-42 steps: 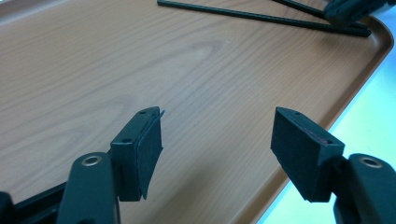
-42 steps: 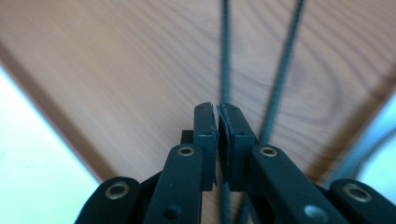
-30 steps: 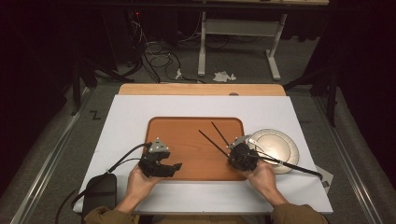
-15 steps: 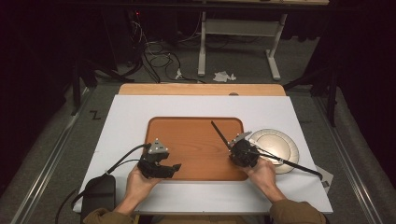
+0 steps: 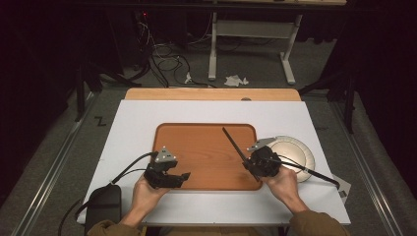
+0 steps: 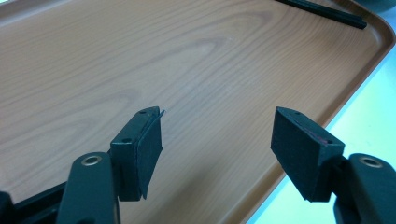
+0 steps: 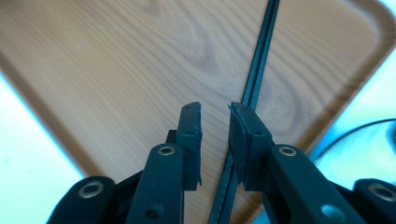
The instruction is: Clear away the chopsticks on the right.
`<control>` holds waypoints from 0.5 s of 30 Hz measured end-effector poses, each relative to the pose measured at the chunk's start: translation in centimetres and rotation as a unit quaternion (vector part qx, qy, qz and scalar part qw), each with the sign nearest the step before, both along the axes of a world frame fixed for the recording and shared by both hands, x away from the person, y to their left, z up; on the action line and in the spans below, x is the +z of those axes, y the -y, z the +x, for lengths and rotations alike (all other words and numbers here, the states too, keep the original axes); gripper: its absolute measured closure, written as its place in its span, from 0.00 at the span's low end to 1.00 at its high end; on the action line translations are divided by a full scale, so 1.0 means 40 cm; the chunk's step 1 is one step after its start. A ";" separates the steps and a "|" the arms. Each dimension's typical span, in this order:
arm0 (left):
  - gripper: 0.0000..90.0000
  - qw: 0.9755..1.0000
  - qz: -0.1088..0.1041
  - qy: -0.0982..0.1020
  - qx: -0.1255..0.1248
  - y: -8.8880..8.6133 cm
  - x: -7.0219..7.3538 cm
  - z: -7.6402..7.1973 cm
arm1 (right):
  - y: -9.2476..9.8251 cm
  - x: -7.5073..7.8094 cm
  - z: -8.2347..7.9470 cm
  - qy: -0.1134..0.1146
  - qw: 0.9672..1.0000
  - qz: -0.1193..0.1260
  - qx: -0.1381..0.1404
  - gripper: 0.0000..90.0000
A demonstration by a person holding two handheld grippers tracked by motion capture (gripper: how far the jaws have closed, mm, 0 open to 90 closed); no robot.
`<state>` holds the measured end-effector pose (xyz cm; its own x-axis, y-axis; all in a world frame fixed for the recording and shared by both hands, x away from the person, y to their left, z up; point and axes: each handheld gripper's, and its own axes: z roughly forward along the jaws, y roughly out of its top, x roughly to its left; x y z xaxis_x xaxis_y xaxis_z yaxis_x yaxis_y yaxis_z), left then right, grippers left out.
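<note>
A pair of black chopsticks lies side by side on the brown wooden tray, slanting toward its far middle. My right gripper hovers over their near end at the tray's right edge. Its jaws have just been opening, and in the right gripper view the right gripper shows a narrow gap, with the chopsticks running on the tray under the right-hand jaw, unpressed. My left gripper rests at the tray's near left. In its own view the left gripper stands wide open over bare tray, chopsticks far off.
A white round plate sits just right of the tray, beside my right hand. The tray lies on a white board over a wooden table. A black box with cables sits at the near left corner.
The two chopsticks, spread in a V a second ago, now lie together in one line. My right gripper has risen slightly and its jaws have parted. The left gripper has stayed put.
</note>
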<state>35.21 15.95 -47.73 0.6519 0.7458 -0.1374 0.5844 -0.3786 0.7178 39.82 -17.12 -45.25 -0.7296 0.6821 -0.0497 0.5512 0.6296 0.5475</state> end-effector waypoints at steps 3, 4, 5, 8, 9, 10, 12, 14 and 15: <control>0.37 1.000 0.000 0.000 0.000 0.000 0.000 0.000 | 0.019 0.023 -0.010 0.008 1.000 0.013 0.006 0.80; 0.37 1.000 0.000 0.000 0.000 -0.001 0.001 0.000 | 0.026 0.030 -0.015 0.010 1.000 0.016 0.006 0.79; 0.37 1.000 0.000 0.000 0.000 -0.001 0.000 0.000 | 0.032 0.036 -0.019 0.012 1.000 0.018 0.006 0.78; 0.37 1.000 0.000 0.000 0.000 -0.001 0.001 0.000 | 0.053 0.052 -0.033 0.020 0.999 0.030 0.004 0.77; 0.37 1.000 0.000 0.000 0.000 -0.001 0.001 -0.001 | 0.060 0.057 -0.038 0.020 0.999 0.034 0.003 0.78; 0.37 1.000 0.000 0.000 0.000 -0.001 0.001 -0.001 | 0.066 0.061 -0.043 0.024 0.999 0.033 0.004 0.78; 0.37 1.000 -0.001 0.002 0.001 0.000 0.001 -0.001 | 0.079 0.067 -0.053 0.027 0.999 0.036 0.004 0.78; 0.37 1.000 -0.001 0.001 0.000 0.000 0.001 -0.001 | 0.090 0.072 -0.062 0.029 0.999 0.036 0.004 0.78; 0.37 1.000 -0.001 0.001 0.000 0.000 0.001 -0.001 | 0.096 0.074 -0.066 0.030 0.999 0.038 0.004 0.77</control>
<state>35.18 15.96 -47.70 0.6515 0.7460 -0.1377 0.5833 -0.3766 0.7197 37.20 -20.96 -42.27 -0.7327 0.6792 -0.0421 0.5111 0.5901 0.6249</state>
